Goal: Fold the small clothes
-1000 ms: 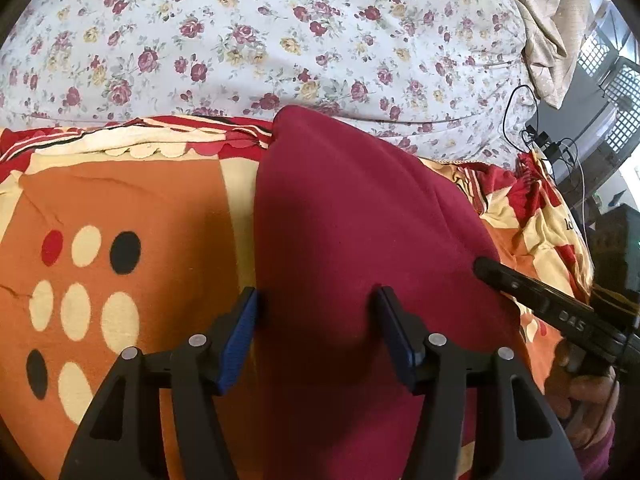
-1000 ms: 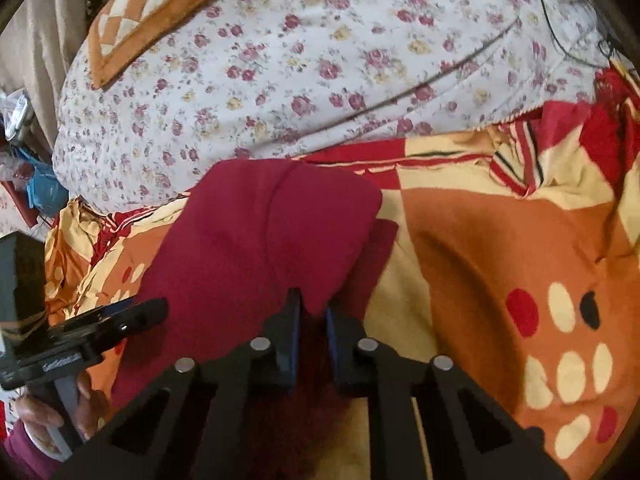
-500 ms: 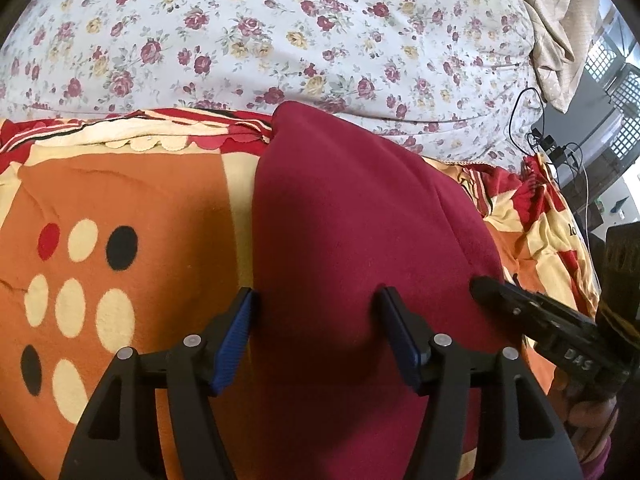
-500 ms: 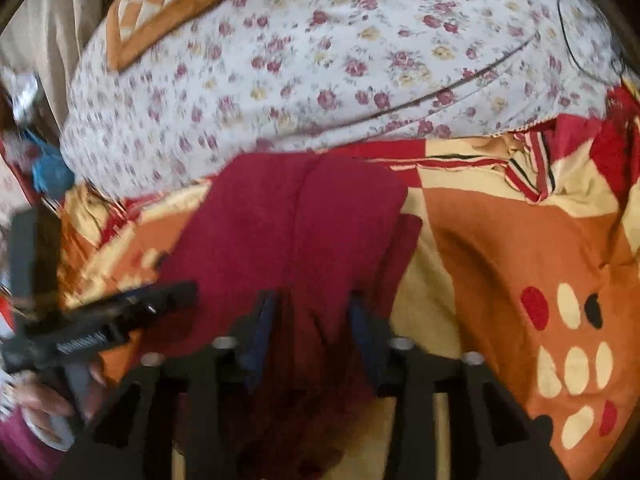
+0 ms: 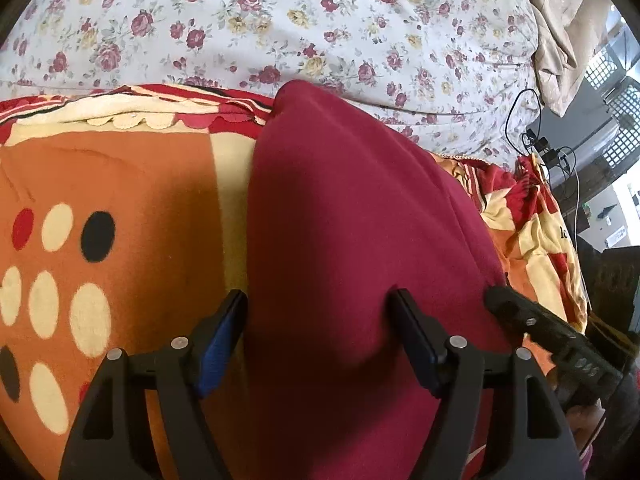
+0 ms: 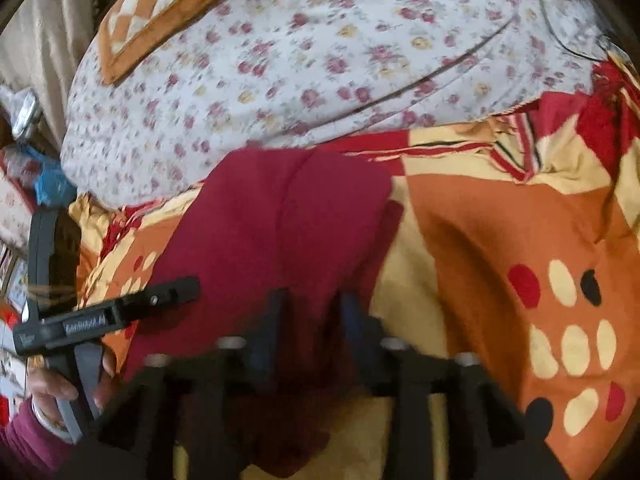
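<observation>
A floral pillow walls the far side; patterned bedspread lies open alongside the garment.

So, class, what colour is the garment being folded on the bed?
Plain dark red, maroon, with no print: the garment shows best in the left wrist view.

A home bedroom: patterned bedspread, floral quilt, checked cushion
</observation>
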